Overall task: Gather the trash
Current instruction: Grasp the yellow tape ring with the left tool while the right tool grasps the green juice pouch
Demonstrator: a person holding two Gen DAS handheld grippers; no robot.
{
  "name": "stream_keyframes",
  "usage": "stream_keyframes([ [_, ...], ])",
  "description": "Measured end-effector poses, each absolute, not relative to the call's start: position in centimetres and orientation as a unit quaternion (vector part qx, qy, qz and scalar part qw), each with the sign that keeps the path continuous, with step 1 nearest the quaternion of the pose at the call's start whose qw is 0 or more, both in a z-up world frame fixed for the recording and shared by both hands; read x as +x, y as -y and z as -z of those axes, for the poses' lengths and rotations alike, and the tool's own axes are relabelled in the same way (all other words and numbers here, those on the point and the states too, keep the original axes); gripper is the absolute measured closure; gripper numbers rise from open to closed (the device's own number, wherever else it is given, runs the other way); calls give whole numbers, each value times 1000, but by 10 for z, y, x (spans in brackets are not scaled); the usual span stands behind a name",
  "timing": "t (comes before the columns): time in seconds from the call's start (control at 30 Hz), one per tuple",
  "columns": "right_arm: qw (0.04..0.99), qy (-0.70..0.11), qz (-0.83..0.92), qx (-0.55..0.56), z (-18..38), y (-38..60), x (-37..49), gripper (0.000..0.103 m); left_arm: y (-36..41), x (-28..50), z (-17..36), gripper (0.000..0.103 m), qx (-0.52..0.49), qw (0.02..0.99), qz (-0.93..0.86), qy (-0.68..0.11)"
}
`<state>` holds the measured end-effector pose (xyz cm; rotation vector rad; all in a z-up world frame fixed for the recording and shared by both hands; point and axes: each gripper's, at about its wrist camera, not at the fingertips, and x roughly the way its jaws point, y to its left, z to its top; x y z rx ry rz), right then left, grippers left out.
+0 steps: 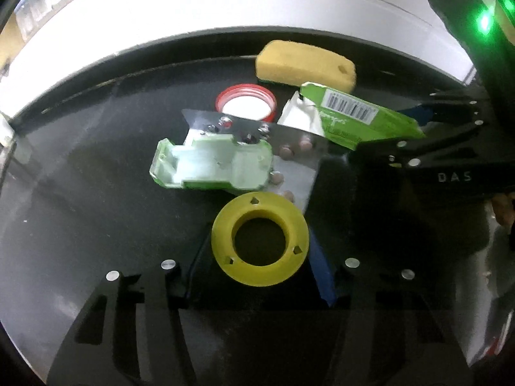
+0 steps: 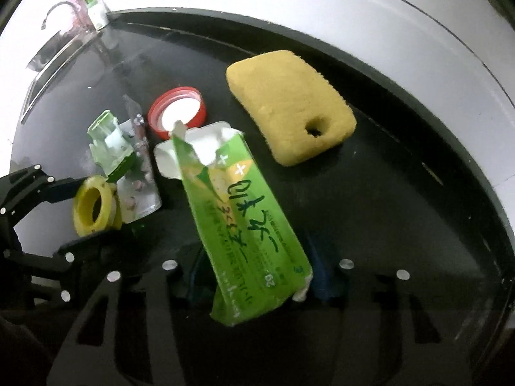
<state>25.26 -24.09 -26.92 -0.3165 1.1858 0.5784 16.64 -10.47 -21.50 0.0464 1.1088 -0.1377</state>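
Note:
My left gripper (image 1: 260, 273) is shut on a yellow plastic ring (image 1: 260, 239), also seen in the right wrist view (image 2: 95, 206). My right gripper (image 2: 257, 276) is shut on a flattened green carton (image 2: 244, 222), which also shows in the left wrist view (image 1: 351, 117). On the black surface lie a crushed pale green carton (image 1: 212, 164), a silver blister pack (image 1: 289, 157), a red lid (image 1: 246, 103) and a yellow sponge (image 1: 305, 66). The right gripper shows at the right of the left wrist view (image 1: 415, 148).
The black surface (image 1: 80, 193) ends at a white rim (image 1: 161, 22) behind the sponge. A sink with a tap (image 2: 61, 16) lies at the far left in the right wrist view.

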Motion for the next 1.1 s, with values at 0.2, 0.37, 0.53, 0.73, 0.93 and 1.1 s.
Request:
stream_keyframes([
  [0.2,792,-538,-257,-133,256,241,239,57,101,156,208,49,17,846,77,-527],
  [0.37,810,-525,-226,-128,236,245,223,57,93,143,195,49,20,852,68,-518],
  [0.53,823,-525,-190,-102,219,263,207,57,84,126,169,49,16,865,61,-498],
  [0.73,839,-509,-176,-84,187,272,168,57,78,107,148,49,20,875,59,-480],
  [0.93,849,-494,-173,-73,161,282,133,57,75,85,136,49,28,878,66,-473],
  [1.1,853,-488,-170,-71,151,281,120,57,75,71,131,49,33,880,67,-469],
])
